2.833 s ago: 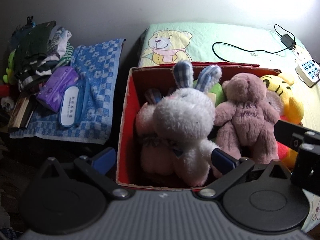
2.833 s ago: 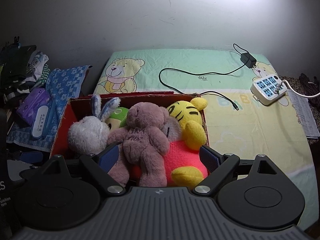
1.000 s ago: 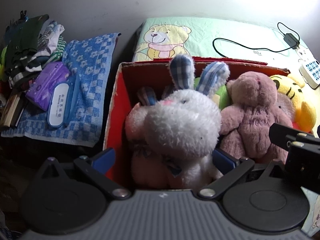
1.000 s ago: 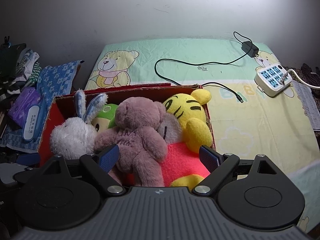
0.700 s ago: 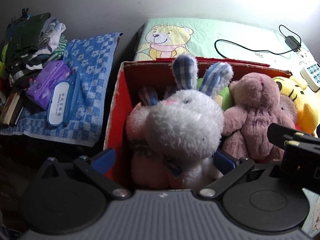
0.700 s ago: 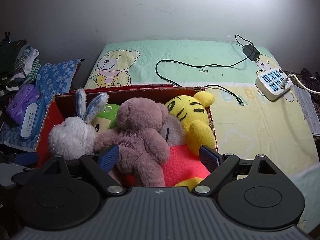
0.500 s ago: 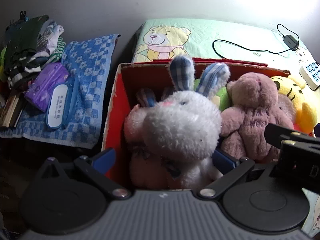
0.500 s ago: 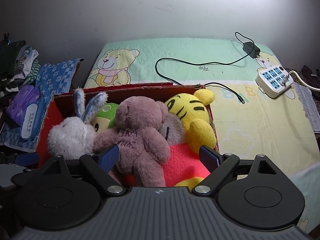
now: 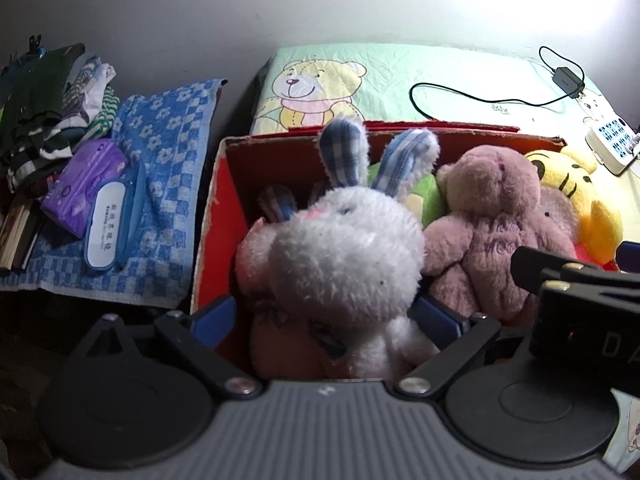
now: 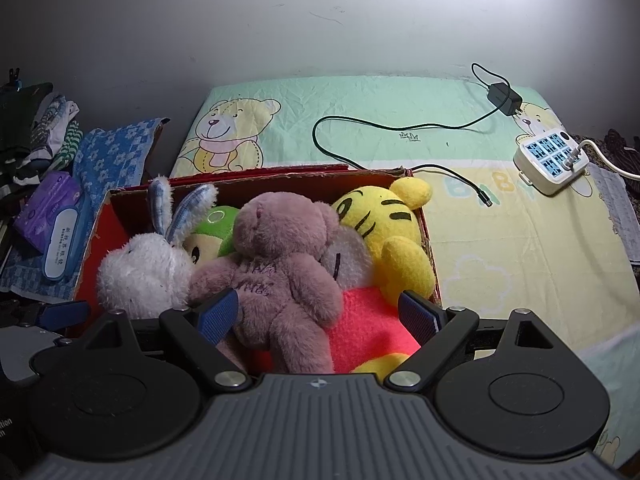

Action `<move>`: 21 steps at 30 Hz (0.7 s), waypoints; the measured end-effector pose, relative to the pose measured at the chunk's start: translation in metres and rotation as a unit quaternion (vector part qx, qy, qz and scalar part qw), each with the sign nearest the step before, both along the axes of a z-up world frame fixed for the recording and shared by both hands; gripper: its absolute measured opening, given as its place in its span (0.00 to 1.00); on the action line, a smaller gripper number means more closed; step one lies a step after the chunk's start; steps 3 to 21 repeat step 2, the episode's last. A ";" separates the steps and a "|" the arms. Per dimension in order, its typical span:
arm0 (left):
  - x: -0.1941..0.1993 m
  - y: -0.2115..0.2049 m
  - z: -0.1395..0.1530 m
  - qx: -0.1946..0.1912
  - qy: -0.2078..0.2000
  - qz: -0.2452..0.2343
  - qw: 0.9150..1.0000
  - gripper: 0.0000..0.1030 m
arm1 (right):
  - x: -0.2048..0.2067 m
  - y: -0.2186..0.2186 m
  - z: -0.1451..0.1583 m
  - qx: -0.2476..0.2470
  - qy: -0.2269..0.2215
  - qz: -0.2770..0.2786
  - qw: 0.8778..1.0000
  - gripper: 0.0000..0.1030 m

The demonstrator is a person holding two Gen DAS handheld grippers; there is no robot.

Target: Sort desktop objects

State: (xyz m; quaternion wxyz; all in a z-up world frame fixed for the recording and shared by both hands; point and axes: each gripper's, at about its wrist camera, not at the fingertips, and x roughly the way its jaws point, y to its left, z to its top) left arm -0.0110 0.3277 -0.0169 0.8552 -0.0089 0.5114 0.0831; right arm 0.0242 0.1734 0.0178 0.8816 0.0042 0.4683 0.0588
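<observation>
Basically one red box (image 10: 120, 216) on the bear-print sheet (image 10: 360, 120), packed with plush: one white rabbit (image 9: 344, 256), one mauve bear (image 10: 280, 256), one yellow tiger (image 10: 384, 228), one green toy (image 10: 212, 232), plus a second pinkish one under the rabbit. Left gripper (image 9: 324, 316) fingers spread wide around the rabbit, contact unclear. Right gripper (image 10: 316, 316) fingers wide, straddling the bear's legs, not clamped. One power strip (image 10: 552, 160), one charger cable (image 10: 400, 128).
</observation>
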 end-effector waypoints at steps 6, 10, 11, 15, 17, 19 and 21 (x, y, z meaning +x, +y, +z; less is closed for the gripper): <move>-0.001 -0.001 0.002 0.007 -0.006 0.003 1.000 0.94 | -0.001 0.000 0.001 -0.001 -0.003 -0.001 1.000 0.87; -0.001 -0.001 0.002 0.007 -0.006 0.003 1.000 0.94 | -0.001 0.000 0.001 -0.001 -0.003 -0.001 1.000 0.87; -0.001 -0.001 0.002 0.007 -0.006 0.003 1.000 0.94 | -0.001 0.000 0.001 -0.001 -0.003 -0.001 1.000 0.87; -0.001 -0.001 0.002 0.007 -0.006 0.003 1.000 0.94 | -0.001 0.000 0.001 -0.001 -0.003 -0.001 1.000 0.87; -0.001 -0.001 0.002 0.007 -0.006 0.003 1.000 0.94 | -0.001 0.000 0.001 -0.001 -0.003 -0.001 1.000 0.87; -0.001 -0.001 0.002 0.007 -0.006 0.003 1.000 0.94 | -0.001 0.000 0.001 -0.001 -0.003 -0.001 1.000 0.87; -0.001 -0.001 0.002 0.007 -0.006 0.003 1.000 0.94 | -0.001 0.000 0.001 -0.001 -0.003 -0.001 1.000 0.87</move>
